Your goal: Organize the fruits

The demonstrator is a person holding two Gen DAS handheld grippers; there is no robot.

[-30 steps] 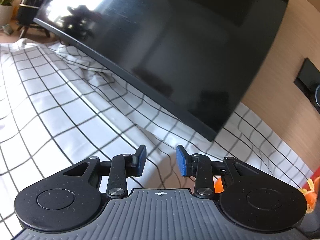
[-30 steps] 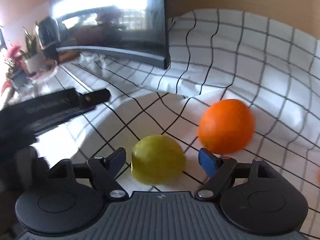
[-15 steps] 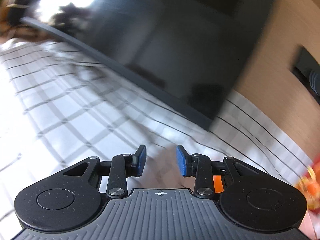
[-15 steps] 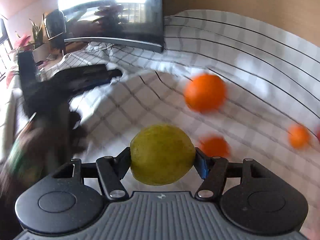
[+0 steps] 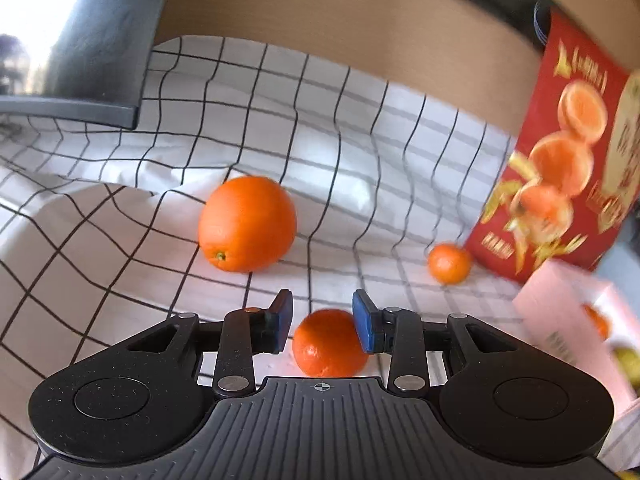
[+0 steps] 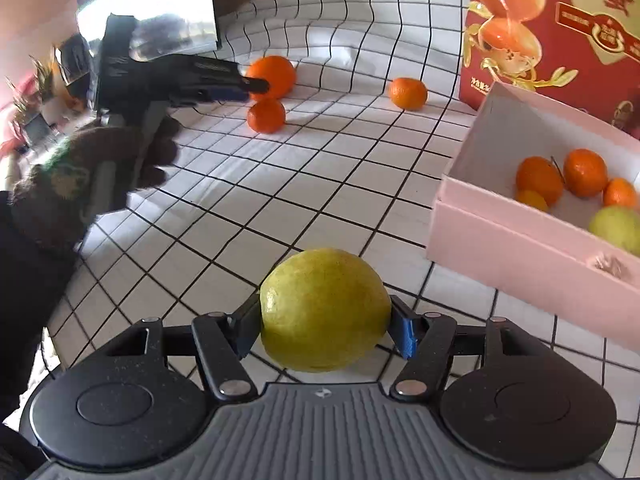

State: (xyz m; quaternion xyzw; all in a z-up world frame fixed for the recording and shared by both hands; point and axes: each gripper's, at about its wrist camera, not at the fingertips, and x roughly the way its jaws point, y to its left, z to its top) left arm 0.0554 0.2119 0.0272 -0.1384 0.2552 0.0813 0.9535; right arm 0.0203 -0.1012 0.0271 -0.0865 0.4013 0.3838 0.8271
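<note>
Our right tongs (image 6: 326, 330) are clamped on the yellow-green fruit (image 6: 325, 309), a pad pressed into each side of it. A second ago those jaws stood wide with the fruit lying on the checked cloth (image 6: 280, 184) between them; they closed on it within that second and now carry it clear of the cloth. The view has swung as well: the pink box (image 6: 520, 248) now sits just ahead and to the right, where before we saw only the dark screen and loose fruit. We judge the pick to be done and the drop into the box to be next. The box already holds several small oranges and another yellow-green fruit.

Our left tongs (image 5: 322, 322) have just been opening a little, and a small orange (image 5: 329, 342) now lies between the blue pads, which do not appear to press on it, so we count them as open and empty-handed. A second ago this camera faced the dark screen (image 5: 80, 60) with nothing between the pads; now it faces the fruit, so this hand has come round to its next pick. Beyond lie a large orange (image 5: 247, 224) and another small orange (image 5: 449, 262) beside the red carton (image 5: 568, 168).

From the right camera we see the left hand (image 6: 100, 168), in a dark glove, holding its tongs out towards the two nearer oranges. The right tongs tilt down towards the cloth.
</note>
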